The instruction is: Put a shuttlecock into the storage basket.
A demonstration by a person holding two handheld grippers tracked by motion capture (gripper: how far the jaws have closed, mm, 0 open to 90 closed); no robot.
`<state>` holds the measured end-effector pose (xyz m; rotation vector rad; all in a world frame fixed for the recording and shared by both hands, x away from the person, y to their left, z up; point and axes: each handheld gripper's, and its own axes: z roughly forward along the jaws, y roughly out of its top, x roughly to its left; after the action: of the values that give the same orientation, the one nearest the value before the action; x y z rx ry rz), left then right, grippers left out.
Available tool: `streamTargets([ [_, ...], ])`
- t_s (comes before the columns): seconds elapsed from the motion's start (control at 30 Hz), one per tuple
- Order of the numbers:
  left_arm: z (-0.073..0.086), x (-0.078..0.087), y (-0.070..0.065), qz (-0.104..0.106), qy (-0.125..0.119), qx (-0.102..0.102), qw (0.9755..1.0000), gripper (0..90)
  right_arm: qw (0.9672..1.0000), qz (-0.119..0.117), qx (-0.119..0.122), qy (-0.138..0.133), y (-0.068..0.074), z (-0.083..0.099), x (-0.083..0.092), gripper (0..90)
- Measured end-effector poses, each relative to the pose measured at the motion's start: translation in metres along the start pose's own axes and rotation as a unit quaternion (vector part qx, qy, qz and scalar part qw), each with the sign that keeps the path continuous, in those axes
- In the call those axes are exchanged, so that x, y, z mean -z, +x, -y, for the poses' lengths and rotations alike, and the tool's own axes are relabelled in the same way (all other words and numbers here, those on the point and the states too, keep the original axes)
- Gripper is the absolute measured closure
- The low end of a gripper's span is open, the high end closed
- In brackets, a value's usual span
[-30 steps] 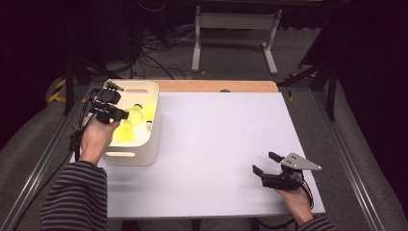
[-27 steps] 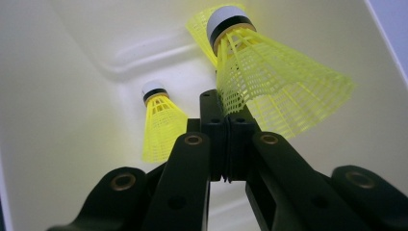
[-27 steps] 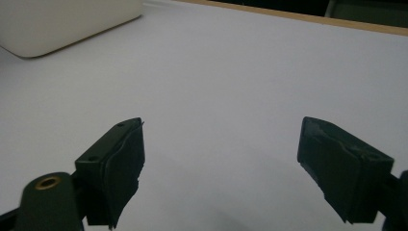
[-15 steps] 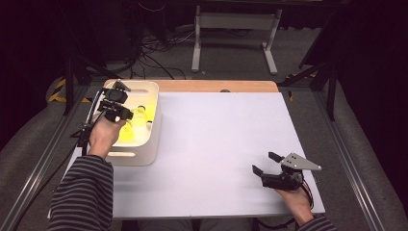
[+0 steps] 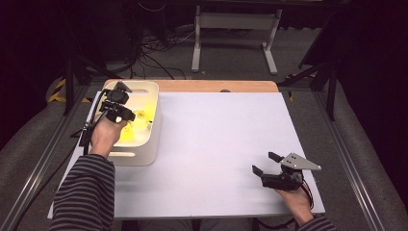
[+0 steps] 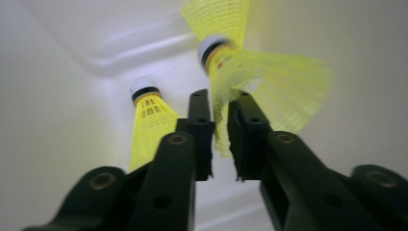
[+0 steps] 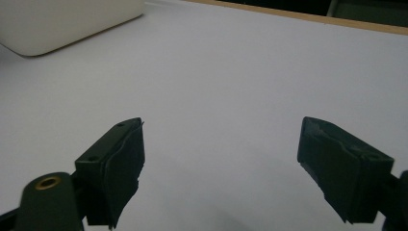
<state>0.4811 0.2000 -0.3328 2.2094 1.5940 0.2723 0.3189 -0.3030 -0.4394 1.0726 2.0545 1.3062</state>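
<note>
Your left tongs [image 6: 219, 103] reach down into the white bin [image 5: 144, 154] at the far left of the tabletop [image 5: 216, 144]. Their jaws have just been opening and now stand a narrow gap apart, with the frayed skirt of a yellow shuttlecock [image 6: 269, 82] between them; it looks loose, not pinched. A 2nd shuttlecock [image 6: 149, 115] lies just left of the jaws on the bin floor. Your right tongs [image 7: 221, 163] rest at the near right of the tabletop, jaws wide apart and holding nothing, well apart from the bin.
</note>
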Motion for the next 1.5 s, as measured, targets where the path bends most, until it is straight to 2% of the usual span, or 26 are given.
streamTargets([
  [0.03, 0.0, 0.0, -0.001, -0.001, -0.002, -0.005, 1.0, 69.3, 1.0, 0.001, 0.001, 0.001, 0.0, 0.0, 0.0, 17.4],
  [0.2, 0.002, 0.005, -0.001, 0.011, -0.008, 0.002, 0.9999, 55.6, 1.0, 0.001, 0.001, -0.001, 0.0, 0.0, 0.0, 17.5],
  [0.37, 0.004, 0.011, -0.001, 0.013, -0.015, 0.005, 0.9998, 47.1, 1.0, 0.0, 0.001, 0.001, 0.0, 0.0, 0.0, 17.4],
  [0.4, 0.004, 0.011, -0.001, 0.021, -0.013, 0.004, 0.9997, 46.2, 1.0, 0.0, 0.001, 0.001, 0.0, 0.0, 0.0, 17.4],
  [0.47, 0.004, 0.013, -0.004, 0.018, -0.01, -0.004, 0.9998, 43.8, 1.0, 0.0, 0.002, 0.001, 0.001, 0.0, 0.0, 17.4],
  [0.73, 0.005, 0.022, -0.009, 0.033, -0.022, -0.012, 0.9992, 40.4, 1.0, -0.001, 0.003, 0.004, 0.001, 0.0, -0.001, 17.4],
  [1.0, 0.005, 0.03, -0.014, 0.036, -0.037, -0.014, 0.9986, 38.7, 1.0, -0.001, 0.003, 0.003, 0.001, 0.0, -0.001, 17.4],
  [1.23, 0.003, 0.031, -0.021, 0.038, -0.039, -0.022, 0.9983, 38.6, 1.0, -0.001, 0.002, 0.003, 0.0, 0.0, -0.001, 17.4],
  [1.5, 0.002, 0.037, -0.032, 0.042, -0.045, -0.039, 0.9973, 37.8, 1.0, -0.001, 0.001, 0.003, 0.001, 0.0, -0.001, 17.4],
])
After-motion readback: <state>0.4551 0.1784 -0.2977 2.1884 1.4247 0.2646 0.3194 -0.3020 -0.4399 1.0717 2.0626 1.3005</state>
